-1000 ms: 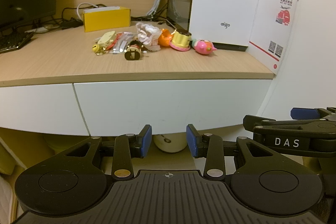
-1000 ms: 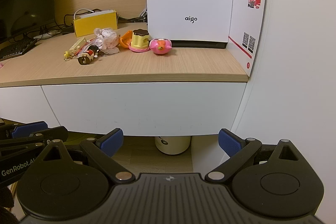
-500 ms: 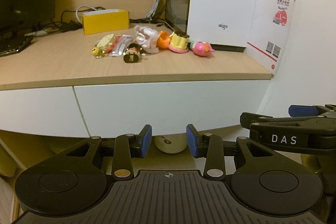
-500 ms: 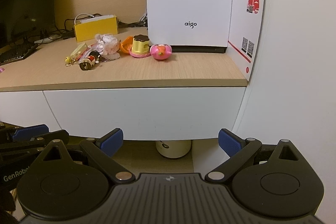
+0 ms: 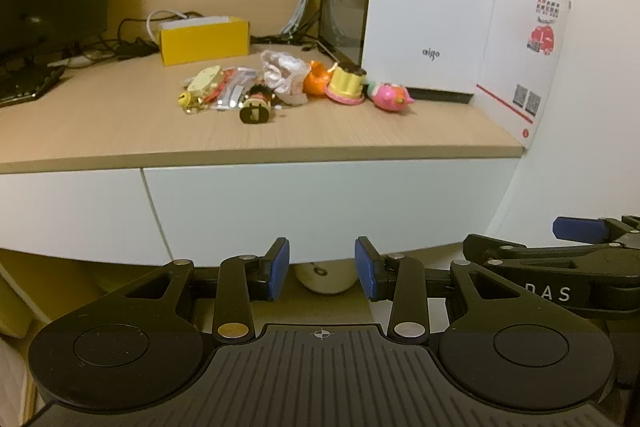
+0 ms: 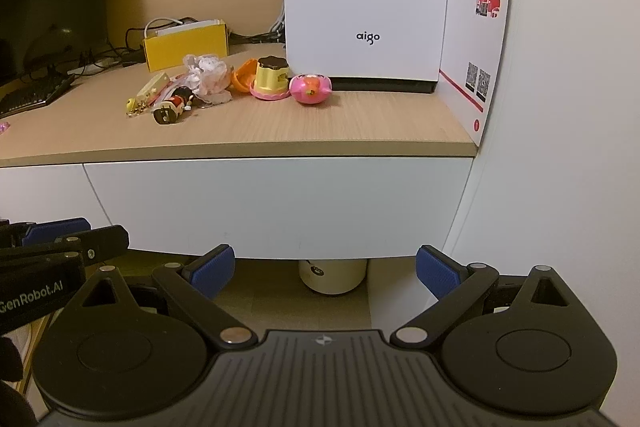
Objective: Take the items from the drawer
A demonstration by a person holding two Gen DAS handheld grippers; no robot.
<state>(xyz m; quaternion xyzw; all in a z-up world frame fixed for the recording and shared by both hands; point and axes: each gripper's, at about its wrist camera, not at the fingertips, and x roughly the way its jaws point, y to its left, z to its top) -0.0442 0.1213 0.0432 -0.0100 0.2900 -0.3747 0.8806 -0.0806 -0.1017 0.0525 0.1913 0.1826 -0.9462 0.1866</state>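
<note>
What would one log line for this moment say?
drawer: shut | toys: on desktop | left gripper: empty, fingers just narrowed | right gripper: open, empty

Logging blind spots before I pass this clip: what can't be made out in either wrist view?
- Inside of the drawer: both views, hidden by its closed white front.
- Round cream object under the desk: both views, top hidden by the drawer, so what it is stays unclear.
- Print on the poster: too small to read.
- Keyboard: cut off by the left edge.
- Left gripper and right gripper: both empty; no handle visible.
</note>
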